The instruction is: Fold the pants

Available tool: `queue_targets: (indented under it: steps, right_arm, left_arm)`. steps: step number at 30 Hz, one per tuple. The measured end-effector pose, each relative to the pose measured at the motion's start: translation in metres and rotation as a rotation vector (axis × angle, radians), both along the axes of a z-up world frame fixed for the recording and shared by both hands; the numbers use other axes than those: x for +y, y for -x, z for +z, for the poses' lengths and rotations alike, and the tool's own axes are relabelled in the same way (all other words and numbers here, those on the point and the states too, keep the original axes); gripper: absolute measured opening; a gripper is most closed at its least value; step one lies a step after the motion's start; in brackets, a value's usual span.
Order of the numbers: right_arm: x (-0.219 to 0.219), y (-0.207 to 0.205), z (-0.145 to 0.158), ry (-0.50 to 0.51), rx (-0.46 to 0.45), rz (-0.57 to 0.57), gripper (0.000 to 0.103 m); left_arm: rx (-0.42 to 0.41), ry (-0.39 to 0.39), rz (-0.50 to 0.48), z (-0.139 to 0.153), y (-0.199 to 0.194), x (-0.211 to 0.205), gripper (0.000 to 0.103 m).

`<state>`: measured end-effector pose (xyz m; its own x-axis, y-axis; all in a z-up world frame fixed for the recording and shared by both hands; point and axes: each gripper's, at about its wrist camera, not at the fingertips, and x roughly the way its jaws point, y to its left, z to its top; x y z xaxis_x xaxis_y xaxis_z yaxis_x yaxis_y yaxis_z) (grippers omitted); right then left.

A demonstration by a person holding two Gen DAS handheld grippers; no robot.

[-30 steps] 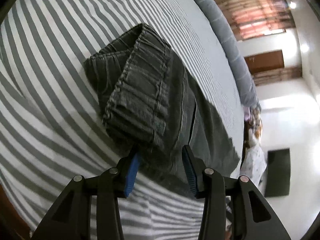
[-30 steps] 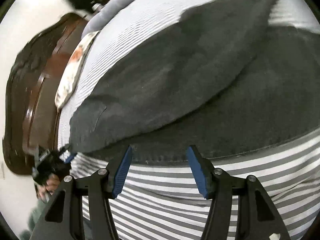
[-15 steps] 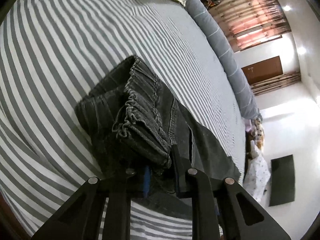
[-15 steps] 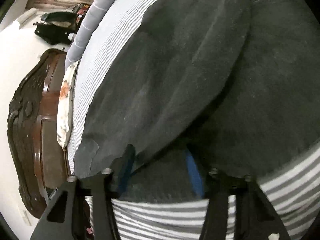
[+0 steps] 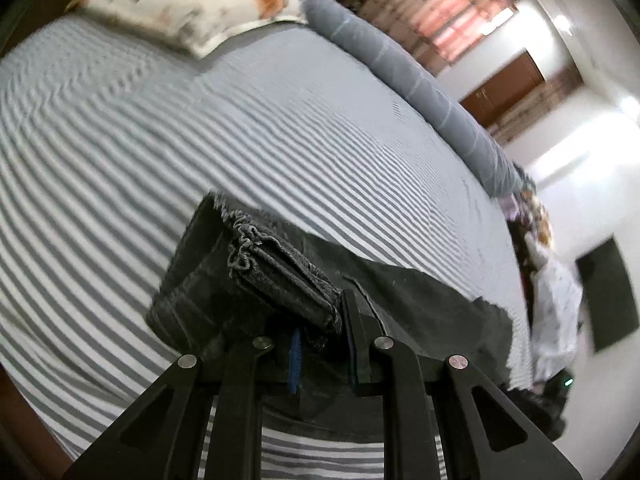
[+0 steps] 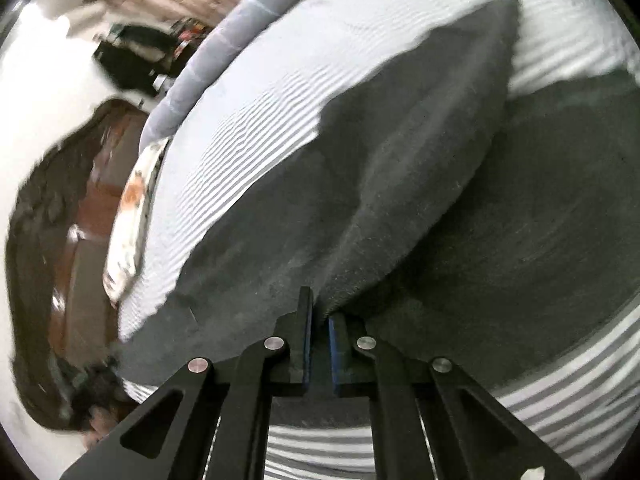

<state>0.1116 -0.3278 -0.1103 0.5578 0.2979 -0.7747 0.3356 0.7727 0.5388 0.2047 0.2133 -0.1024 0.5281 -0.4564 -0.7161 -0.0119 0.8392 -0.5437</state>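
Dark grey pants (image 5: 420,304) lie on a grey-and-white striped bed (image 5: 240,128). My left gripper (image 5: 320,328) is shut on the gathered waistband (image 5: 280,276) of the pants and holds it raised off the sheet. In the right wrist view, my right gripper (image 6: 319,328) is shut on a fold of the pants leg (image 6: 400,184), which rises in a ridge away from the jaws. The rest of the fabric spreads flat to the right (image 6: 540,220).
A patterned pillow (image 5: 188,0) lies at the head of the bed and a long grey bolster (image 5: 420,80) runs along its far edge. A dark wooden headboard (image 6: 48,240) stands at left in the right wrist view. Clutter lies on the floor beyond the bed (image 5: 552,288).
Both grippers closed from open onto the pants, the left on the waistband, the right on the leg edge. Both have since lifted the fabric and the views have tilted up.
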Motion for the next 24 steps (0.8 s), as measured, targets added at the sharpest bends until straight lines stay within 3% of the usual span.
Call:
queue_targets:
  steps: [6,14,20,23,24]
  right_arm:
    - [0.028,0.027,0.011,0.075,0.012,0.069,0.007]
    - [0.05,0.041,-0.017,0.073,0.095,0.112,0.006]
    - [0.043,0.04,-0.041,0.025,0.142,0.105,0.007]
    - [0.036,0.041,-0.048,-0.042,0.141,0.091,0.012]
    - [0.032,0.043,-0.05,-0.064,0.142,0.081,0.019]
  left_arm:
    - [-0.026,-0.136,-0.139,-0.004,0.001,0.004,0.018]
    - [0.103,-0.231,-0.117,-0.07,0.013,0.02,0.018]
    - [0.071,-0.321,-0.124,-0.07,0.019,0.007,0.019]
    - [0.071,-0.328,-0.123,-0.063,0.023,0.007,0.022]
    - [0.07,-0.325,-0.122,-0.06,0.026,0.007,0.025]
